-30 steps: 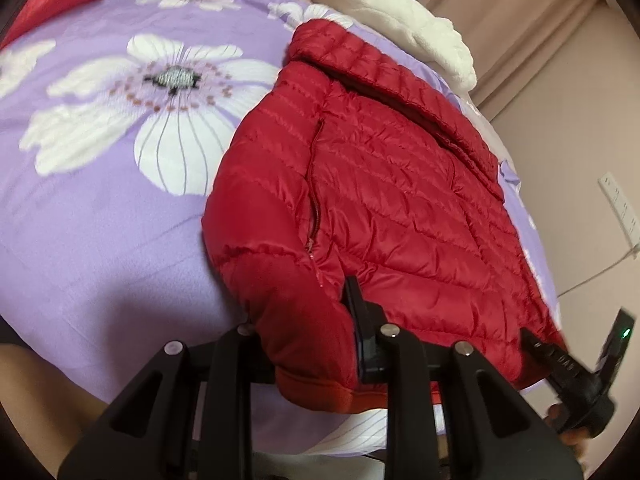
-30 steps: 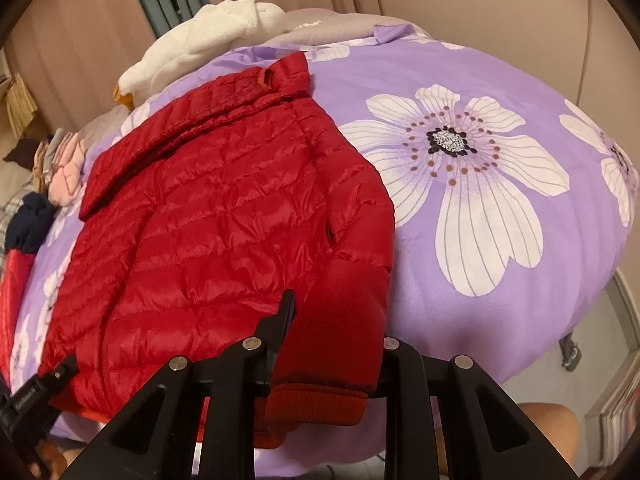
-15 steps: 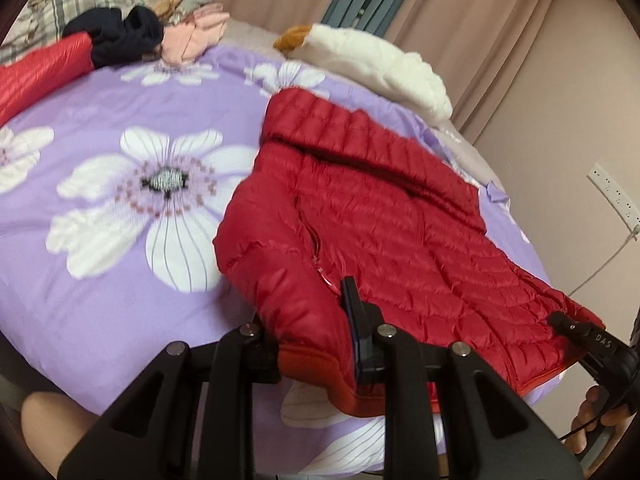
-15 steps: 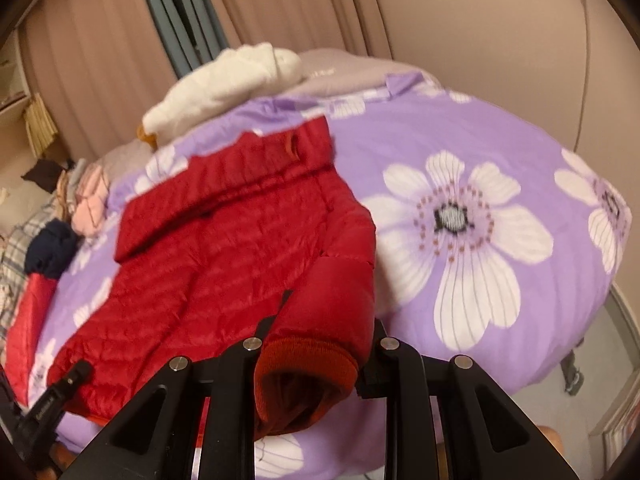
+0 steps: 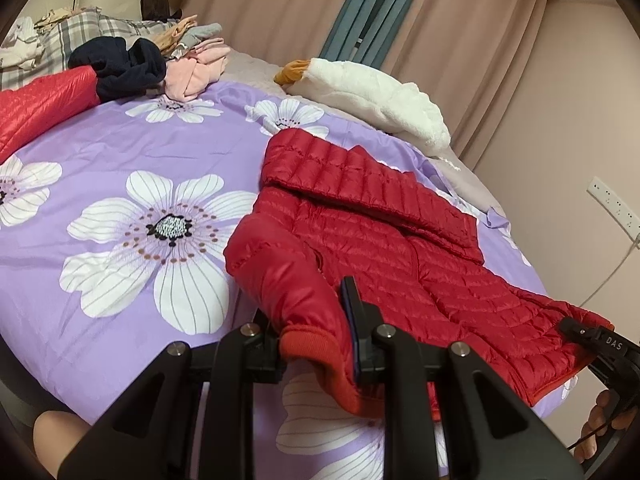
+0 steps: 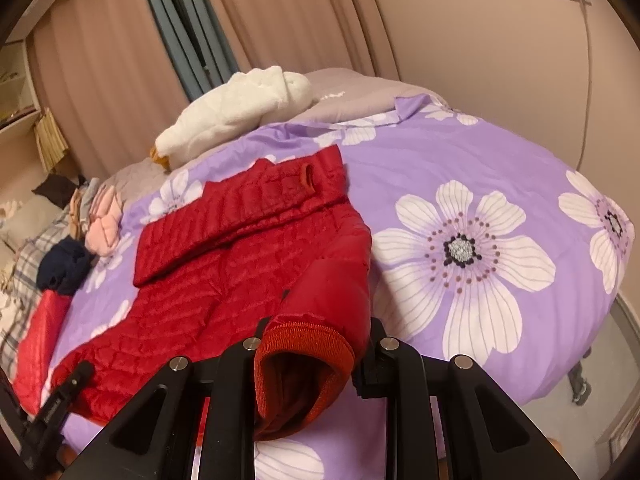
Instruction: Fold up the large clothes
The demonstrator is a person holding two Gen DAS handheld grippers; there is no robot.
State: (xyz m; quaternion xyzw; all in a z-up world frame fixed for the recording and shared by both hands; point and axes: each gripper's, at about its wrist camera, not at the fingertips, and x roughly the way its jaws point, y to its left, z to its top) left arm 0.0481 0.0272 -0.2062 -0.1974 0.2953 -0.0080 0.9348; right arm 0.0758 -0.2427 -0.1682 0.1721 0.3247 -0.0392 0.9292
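Red jacket (image 5: 380, 240): two cuffs, each apparently clamped in jaws.

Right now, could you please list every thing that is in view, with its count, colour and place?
jacket: 1, red, spread on the bed, both cuffs lifted
bedcover: 1, purple with white flowers, under the jacket
plush goose: 1, white, at the bed's far end
clothes pile: 1, navy, pink and grey, far corner
second red garment: 1, beside the pile
curtains: beige, behind the bed
left gripper: black, shut on one cuff
right gripper: black, shut on the other cuff
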